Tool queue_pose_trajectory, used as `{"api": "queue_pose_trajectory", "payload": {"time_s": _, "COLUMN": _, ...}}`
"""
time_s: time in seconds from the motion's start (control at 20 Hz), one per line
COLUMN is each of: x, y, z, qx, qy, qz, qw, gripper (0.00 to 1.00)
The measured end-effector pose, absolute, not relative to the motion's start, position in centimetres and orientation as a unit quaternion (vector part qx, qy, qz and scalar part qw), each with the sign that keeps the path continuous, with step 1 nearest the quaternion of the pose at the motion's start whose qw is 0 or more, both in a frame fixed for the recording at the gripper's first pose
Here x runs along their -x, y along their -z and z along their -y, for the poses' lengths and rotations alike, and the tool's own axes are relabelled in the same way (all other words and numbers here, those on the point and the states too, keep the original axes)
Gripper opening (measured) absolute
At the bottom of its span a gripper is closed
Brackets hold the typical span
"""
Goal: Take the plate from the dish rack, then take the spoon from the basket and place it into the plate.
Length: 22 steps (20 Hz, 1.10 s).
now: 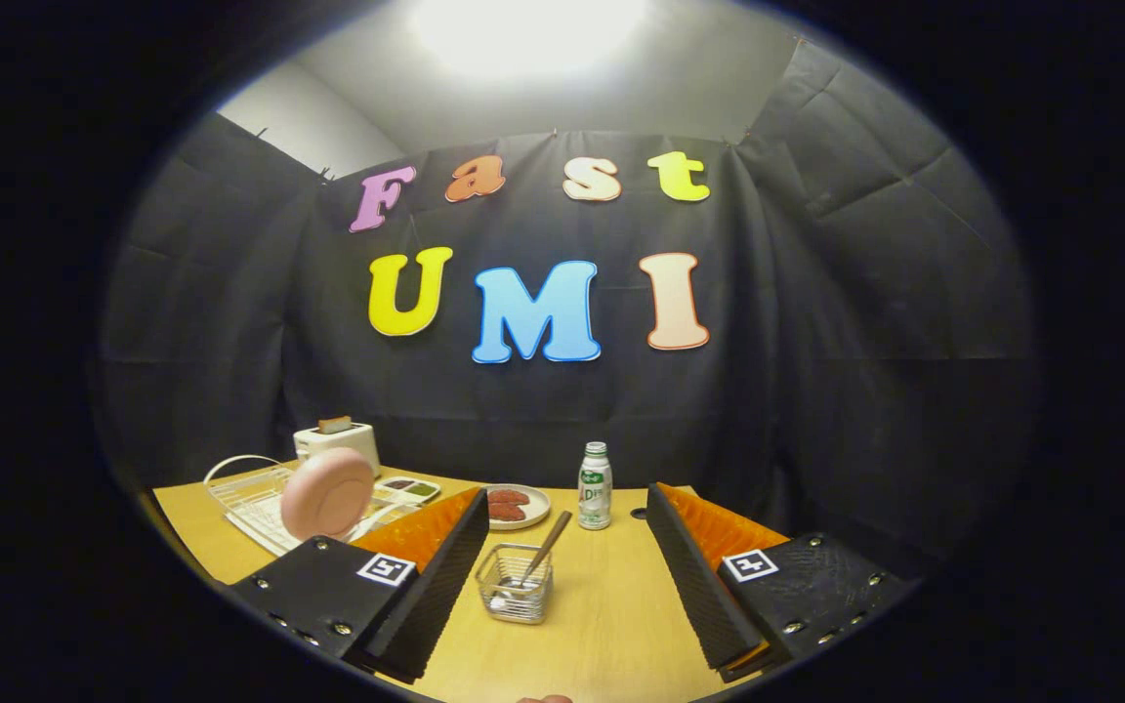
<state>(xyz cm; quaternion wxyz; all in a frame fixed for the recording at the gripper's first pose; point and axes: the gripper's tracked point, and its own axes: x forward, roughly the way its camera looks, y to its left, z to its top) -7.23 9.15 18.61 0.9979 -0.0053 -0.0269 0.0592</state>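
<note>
The hand-held gripper (562,586) hangs above a wooden bench (611,625) with its two fingers spread wide apart and nothing between the pads; neither finger touches anything.

Nearest, in the gap between the fingers and closer to the left one, stands a small wire basket (516,584). A spoon (538,561) stands in it, bowl down at the basket's bottom, its handle leaning up and away toward the right, past the basket's rim.

Farther on, to the left of the left finger and partly hidden behind it, a white wire dish rack (250,498) sits on the bench. A pink plate (326,493) stands on edge in it, tilted a little, its round underside facing the hand-held gripper.

Beyond the fingertips, roughly in line with the gap, a shallow round dish (519,506) holds two reddish-brown pieces, and just to its right stands an upright white bottle (595,486) with a green label. Left of that dish, behind the rack, lies a small white tray (406,486) with dark and green fillings.

Farthest, at the bench's back left corner behind the rack, is a white toaster (336,441) with a slice poking out of its top.
</note>
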Motion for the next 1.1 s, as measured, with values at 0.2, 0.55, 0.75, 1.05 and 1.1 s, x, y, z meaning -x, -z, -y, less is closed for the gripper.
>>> {"api": "queue_pose_trajectory", "payload": {"time_s": 0.2, "x": 8.8, "y": -21.5, "z": -15.1, "qx": -0.008, "qy": -0.083, "qz": 0.018, "qw": 0.996, "gripper": 0.99}}
{"api": "queue_pose_trajectory", "payload": {"time_s": 0.55, "x": 3.0, "y": -22.6, "z": -25.7, "qx": 0.003, "qy": -0.038, "qz": -0.043, "qw": 0.998, "gripper": 0.99}}
{"api": "queue_pose_trajectory", "payload": {"time_s": 0.75, "x": -2.1, "y": -21.5, "z": -31.8, "qx": -0.001, "qy": -0.030, "qz": -0.079, "qw": 0.996, "gripper": 0.99}}
{"api": "queue_pose_trajectory", "payload": {"time_s": 1.05, "x": -7.6, "y": -15.0, "z": -36.5, "qx": -0.011, "qy": -0.004, "qz": -0.187, "qw": 0.982, "gripper": 0.98}}
{"api": "queue_pose_trajectory", "payload": {"time_s": 1.1, "x": -8.2, "y": -14.0, "z": -36.8, "qx": -0.006, "qy": -0.001, "qz": -0.203, "qw": 0.979, "gripper": 0.98}}
